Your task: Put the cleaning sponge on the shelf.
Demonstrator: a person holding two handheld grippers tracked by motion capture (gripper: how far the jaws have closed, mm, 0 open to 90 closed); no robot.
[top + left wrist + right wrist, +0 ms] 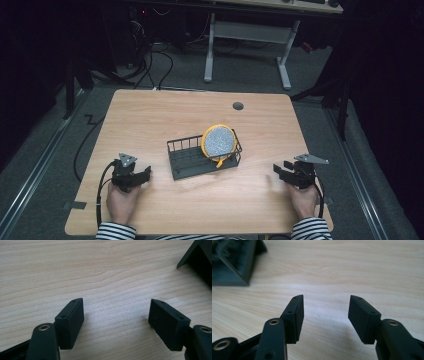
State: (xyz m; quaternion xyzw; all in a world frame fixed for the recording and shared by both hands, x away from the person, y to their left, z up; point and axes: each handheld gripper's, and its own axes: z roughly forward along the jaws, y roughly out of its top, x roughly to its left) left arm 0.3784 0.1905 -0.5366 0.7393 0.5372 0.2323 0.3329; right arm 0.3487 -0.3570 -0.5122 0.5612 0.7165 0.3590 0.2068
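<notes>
Rack [192, 161] mid-table, well apart from both table [150, 120] edges

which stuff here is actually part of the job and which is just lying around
Part of the job:
- dark wire rack in the middle of the table
- round yellow-rimmed strainer standing on edge in the rack
- left tool, open, nothing between its jaws
- right tool, open, nothing between its jaws

Just lying about:
- white desk frame behind the table
- floor cables
</notes>
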